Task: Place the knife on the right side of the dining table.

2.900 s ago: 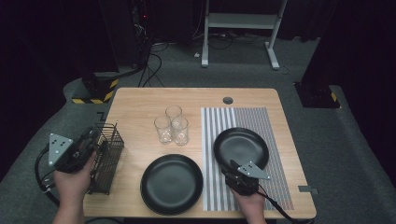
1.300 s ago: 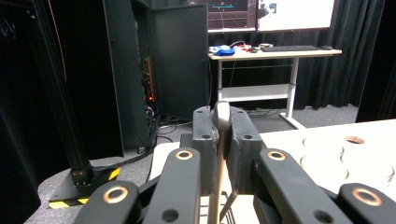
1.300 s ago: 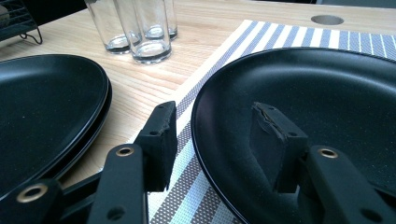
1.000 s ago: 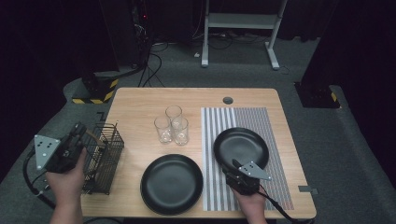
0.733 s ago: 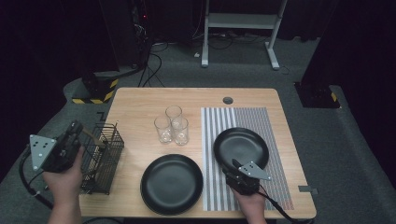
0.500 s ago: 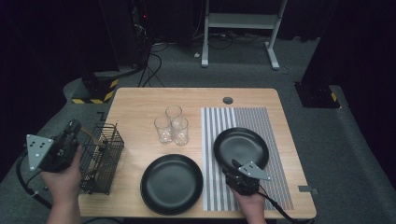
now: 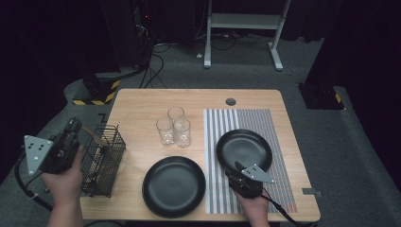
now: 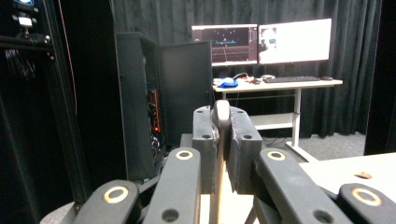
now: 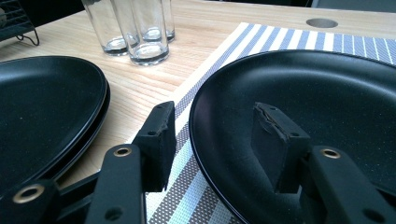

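Open jaws astride black plate (image 9: 303,84) rim

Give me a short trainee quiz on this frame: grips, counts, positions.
1. True or false: the left gripper is clamped on a wooden handle.
2. How many glasses are there?
3. The right gripper has its jaws either side of the rim of:
A. the plate on the mat
B. the plate on bare wood
C. the basket

Key: 1 true; 2 three; 3 A.
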`<action>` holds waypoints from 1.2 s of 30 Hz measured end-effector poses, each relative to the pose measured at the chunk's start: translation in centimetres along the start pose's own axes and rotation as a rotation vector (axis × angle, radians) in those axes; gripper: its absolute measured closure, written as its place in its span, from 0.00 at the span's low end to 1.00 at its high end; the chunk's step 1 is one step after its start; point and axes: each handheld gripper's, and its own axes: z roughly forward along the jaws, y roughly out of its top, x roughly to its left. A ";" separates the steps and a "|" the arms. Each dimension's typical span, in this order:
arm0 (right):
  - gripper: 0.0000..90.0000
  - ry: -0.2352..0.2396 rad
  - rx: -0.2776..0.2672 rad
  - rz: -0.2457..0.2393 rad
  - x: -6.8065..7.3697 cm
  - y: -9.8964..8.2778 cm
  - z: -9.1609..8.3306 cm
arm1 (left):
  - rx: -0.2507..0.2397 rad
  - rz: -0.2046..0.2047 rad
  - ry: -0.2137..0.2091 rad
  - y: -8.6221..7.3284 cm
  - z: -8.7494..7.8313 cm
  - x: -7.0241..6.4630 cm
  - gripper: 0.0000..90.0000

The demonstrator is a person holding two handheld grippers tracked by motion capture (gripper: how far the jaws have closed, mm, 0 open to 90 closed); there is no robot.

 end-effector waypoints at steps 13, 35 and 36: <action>0.56 0.002 -0.001 0.000 0.0 0.0 0.0 | -0.051 0.019 -0.009 1.3 0.4 -1.0 0.92; 0.56 0.003 -0.004 -0.008 0.0 0.0 0.0 | -0.110 0.006 -0.049 3.0 0.9 -2.5 0.92; 0.56 0.003 -0.004 -0.009 0.0 0.0 0.0 | -0.111 0.003 -0.052 3.1 0.9 -2.6 0.92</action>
